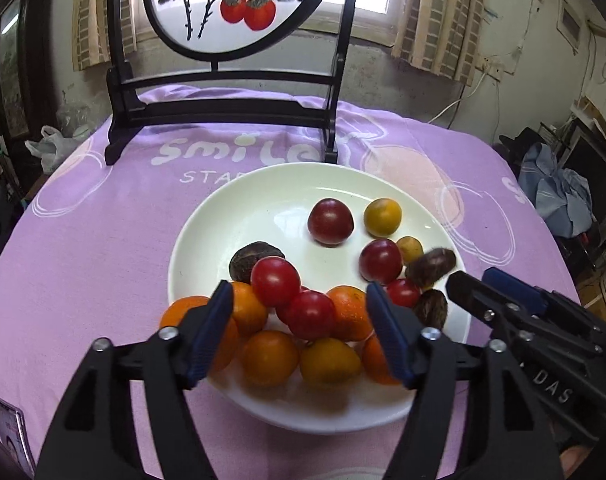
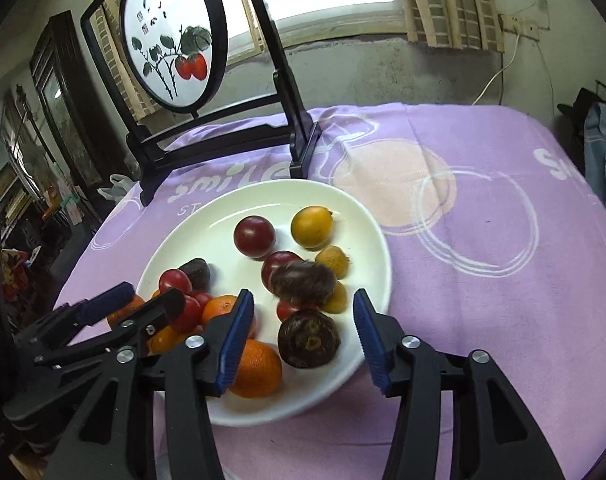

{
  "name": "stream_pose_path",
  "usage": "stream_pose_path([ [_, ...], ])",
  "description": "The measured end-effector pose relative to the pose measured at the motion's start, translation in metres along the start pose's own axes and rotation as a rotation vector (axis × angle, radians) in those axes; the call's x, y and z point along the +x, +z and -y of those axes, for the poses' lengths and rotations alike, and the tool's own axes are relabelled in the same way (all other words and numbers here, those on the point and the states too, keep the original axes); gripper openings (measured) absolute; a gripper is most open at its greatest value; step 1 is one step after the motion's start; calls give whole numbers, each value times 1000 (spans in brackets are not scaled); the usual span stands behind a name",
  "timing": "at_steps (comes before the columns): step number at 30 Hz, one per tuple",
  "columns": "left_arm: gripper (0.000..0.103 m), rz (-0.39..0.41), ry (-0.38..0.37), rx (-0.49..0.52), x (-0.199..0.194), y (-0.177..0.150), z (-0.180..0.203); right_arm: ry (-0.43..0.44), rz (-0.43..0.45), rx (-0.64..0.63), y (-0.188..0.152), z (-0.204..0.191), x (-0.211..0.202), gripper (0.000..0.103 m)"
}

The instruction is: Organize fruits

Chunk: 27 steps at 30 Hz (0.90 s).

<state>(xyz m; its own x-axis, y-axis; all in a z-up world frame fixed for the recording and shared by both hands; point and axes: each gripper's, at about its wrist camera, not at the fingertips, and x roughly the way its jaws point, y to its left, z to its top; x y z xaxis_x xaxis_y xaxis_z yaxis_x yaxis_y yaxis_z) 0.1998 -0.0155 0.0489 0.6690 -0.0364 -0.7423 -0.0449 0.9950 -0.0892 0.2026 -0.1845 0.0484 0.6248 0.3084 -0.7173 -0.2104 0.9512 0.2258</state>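
Fruit is all sitting on the white plate (image 1: 207, 240), plate on the purple cloth (image 1: 103, 240).

Ahead of my left gripper (image 1: 299, 336): I'm holding it with jaws standing wide, nothing pinched. Between and just past its fingers, a heap of oranges (image 1: 269, 356), a yellow fruit (image 1: 329, 360) and red tomatoes (image 1: 275, 280) is crowding the near rim. One orange (image 1: 179, 308) is poking out left of the left finger. A dark brown nut-like fruit (image 1: 245, 258) is sitting just behind the heap, touching the top tomato.

Ahead of my right gripper (image 2: 301, 340): I'm holding it partly open, pads touching nothing. A dark brown fruit (image 2: 309, 338) is lying on the plate between the fingers. Just beyond it, a second brown one (image 2: 303, 282) is showing blurred, above the plate among the fruit; can't tell whether it's resting on anything. An orange (image 2: 259, 370) is sitting beside the left finger.

Farther out on the plate: a dark red plum (image 1: 330, 221) and a yellow fruit (image 1: 383, 217) are lying apart from the heap, towards the far side.

Beyond the plate, a black stand with a round painted screen (image 1: 239, 4) is standing on the cloth. Behind it, a window with curtains (image 1: 439, 12).
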Motion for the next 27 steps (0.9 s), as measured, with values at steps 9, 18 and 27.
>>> stream_pose_path([
  [9,90,-18,6,39,-35,-51,3,-94,-20,-65,-55,1,-42,85],
  [18,91,-58,13,-3,-60,-117,-18,-149,-74,-115,-121,-10,-70,89],
  [27,91,-68,29,2,-82,-149,-29,-151,-135,-140,-158,-25,-75,89],
])
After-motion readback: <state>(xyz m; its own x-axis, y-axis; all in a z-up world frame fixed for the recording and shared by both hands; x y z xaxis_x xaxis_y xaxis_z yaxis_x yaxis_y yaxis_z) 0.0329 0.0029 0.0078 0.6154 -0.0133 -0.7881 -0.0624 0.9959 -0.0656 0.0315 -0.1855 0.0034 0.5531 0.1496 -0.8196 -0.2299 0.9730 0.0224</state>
